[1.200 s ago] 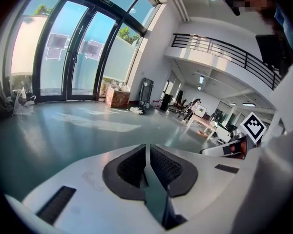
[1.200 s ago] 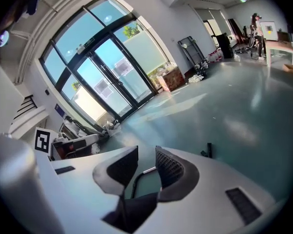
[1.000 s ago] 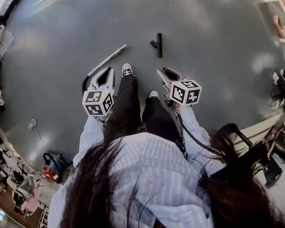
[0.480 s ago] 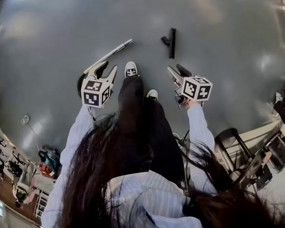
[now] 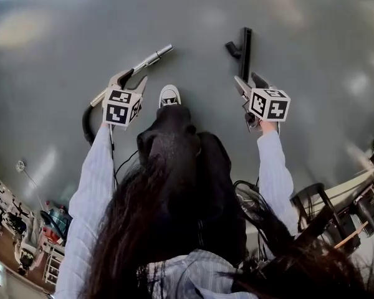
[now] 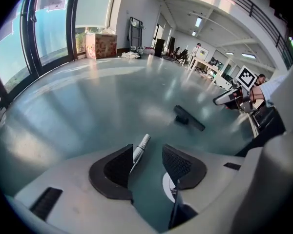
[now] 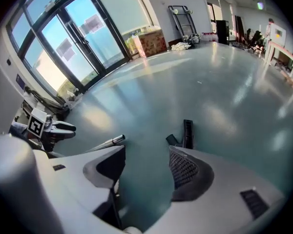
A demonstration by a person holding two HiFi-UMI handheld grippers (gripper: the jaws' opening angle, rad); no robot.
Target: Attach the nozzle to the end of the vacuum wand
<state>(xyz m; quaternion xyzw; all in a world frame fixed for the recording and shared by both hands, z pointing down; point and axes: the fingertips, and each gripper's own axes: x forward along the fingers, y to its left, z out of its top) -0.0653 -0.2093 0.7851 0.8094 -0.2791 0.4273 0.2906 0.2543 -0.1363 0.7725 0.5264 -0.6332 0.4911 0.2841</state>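
A silver vacuum wand lies on the grey floor with its black hose trailing toward me. The black nozzle lies apart from it, to the right. My left gripper hangs just over the wand's near part, and its jaws are opening. The wand's tip shows between them, untouched by the pads. My right gripper hovers just short of the nozzle, jaws opening with nothing between them. Each gripper view shows the other gripper: the right gripper and the left gripper.
The person's white shoe stands between the two grippers. A dark chair and equipment sit at the lower right, and clutter fills the lower left. Far off are glass doors and a cardboard box.
Both grippers have dropped toward the floor and moved forward, the left to the wand, the right to the nozzle. Both pairs of jaws have spread. The person has bent down.
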